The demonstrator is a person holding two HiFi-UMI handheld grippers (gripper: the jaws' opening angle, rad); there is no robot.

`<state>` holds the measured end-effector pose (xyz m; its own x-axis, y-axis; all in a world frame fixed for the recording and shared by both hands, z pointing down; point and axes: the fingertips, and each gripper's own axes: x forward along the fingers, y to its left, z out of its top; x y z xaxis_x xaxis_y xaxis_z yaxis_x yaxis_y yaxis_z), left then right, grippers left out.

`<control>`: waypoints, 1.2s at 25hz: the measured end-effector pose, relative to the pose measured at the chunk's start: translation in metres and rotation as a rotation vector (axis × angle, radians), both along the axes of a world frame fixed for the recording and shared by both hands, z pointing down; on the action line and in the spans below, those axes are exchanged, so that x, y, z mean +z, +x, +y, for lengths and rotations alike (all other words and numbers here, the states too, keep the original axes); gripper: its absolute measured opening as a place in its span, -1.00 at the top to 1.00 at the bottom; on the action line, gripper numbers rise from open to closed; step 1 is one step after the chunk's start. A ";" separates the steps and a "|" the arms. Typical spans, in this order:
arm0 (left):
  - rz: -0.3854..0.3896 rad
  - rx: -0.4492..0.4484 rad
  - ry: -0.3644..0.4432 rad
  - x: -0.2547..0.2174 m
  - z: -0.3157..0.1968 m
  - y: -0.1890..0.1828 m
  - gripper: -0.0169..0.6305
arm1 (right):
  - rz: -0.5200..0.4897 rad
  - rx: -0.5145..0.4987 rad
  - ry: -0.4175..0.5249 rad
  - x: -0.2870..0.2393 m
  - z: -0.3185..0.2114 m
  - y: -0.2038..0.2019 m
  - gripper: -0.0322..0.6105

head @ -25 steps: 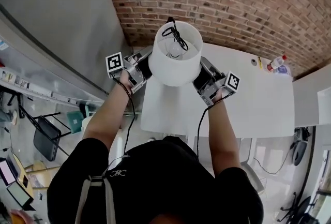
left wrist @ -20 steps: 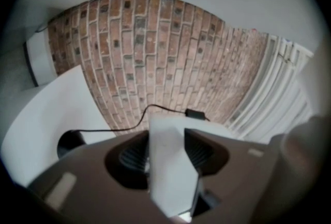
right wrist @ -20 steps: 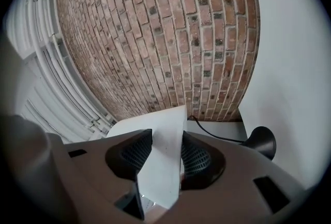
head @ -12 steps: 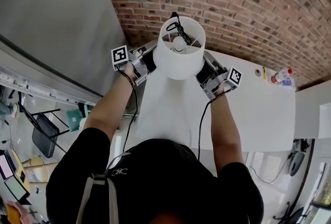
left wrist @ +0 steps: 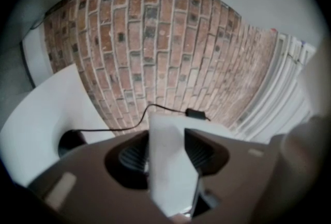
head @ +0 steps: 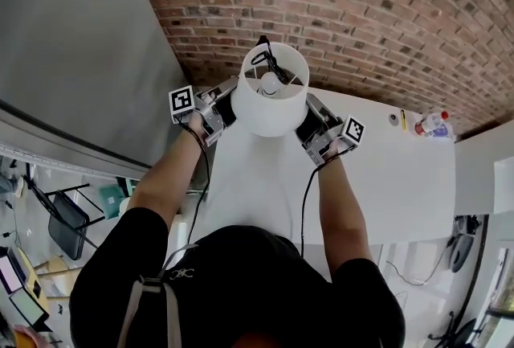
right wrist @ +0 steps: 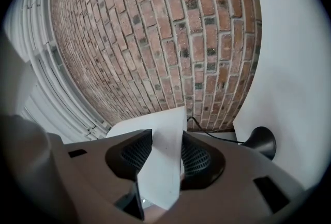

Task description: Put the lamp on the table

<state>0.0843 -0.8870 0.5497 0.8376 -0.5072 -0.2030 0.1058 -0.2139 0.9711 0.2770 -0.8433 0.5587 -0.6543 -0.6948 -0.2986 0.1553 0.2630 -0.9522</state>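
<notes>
**Head view, near to far.** A forearm [head: 169, 178] is extended on either side over the white table [head: 385, 169]. A small emblem [head: 181, 268] on the dark shirt is too small to be read.

The left gripper [head: 227, 107] and the right gripper [head: 309, 123] are set against opposite sides of the lamp [head: 273, 101]. Its white shade is carried between them above the table's far left corner, just before the brick wall [head: 361, 9].

In each gripper view the jaws are seen clamped on a thin white panel, judged to be the shade's wall (one pad on either face). A dark flared base [right wrist: 261, 140] and a black cord [left wrist: 107, 130] are shown beyond. Whether the base touches the table cannot be told.

The shade is judged light, thin and easily dented, the bulb [head: 269, 83] fragile, and the weight likely low in the base. A hold on the stem would be firmer, so gentle, matched pressure is advised.

Square markers are borne by the gripper cubes. Print on the bottle [head: 430, 123] near the table's far edge is illegible.
</notes>
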 end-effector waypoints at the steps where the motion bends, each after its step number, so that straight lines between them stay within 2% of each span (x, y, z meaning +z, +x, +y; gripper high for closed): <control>1: -0.005 0.002 -0.007 0.004 0.000 0.000 0.31 | -0.001 0.001 -0.007 0.004 0.001 0.000 0.41; 5: -0.002 0.002 -0.034 0.017 0.004 -0.002 0.31 | -0.015 0.000 -0.028 0.017 0.005 -0.001 0.41; 12: 0.026 0.003 -0.021 0.018 0.010 -0.006 0.30 | -0.037 -0.016 -0.007 0.016 0.011 -0.006 0.41; 17: 0.000 -0.085 -0.057 0.025 -0.001 -0.014 0.27 | -0.093 0.037 -0.033 0.020 0.007 -0.001 0.40; 21: -0.009 -0.101 -0.068 0.027 -0.002 -0.022 0.25 | -0.092 0.075 -0.049 0.025 0.007 0.006 0.37; 25: -0.096 -0.120 -0.045 0.034 -0.001 -0.030 0.24 | 0.025 0.176 -0.092 0.034 0.004 0.018 0.38; 27: -0.162 -0.158 -0.037 0.035 0.001 -0.034 0.25 | 0.096 0.236 -0.117 0.037 0.006 0.024 0.38; 28: -0.207 -0.183 -0.030 0.036 0.002 -0.038 0.32 | 0.139 0.271 -0.134 0.039 0.008 0.028 0.44; 30: -0.317 -0.229 -0.008 0.038 0.004 -0.048 0.56 | 0.244 0.347 -0.195 0.046 0.012 0.038 0.72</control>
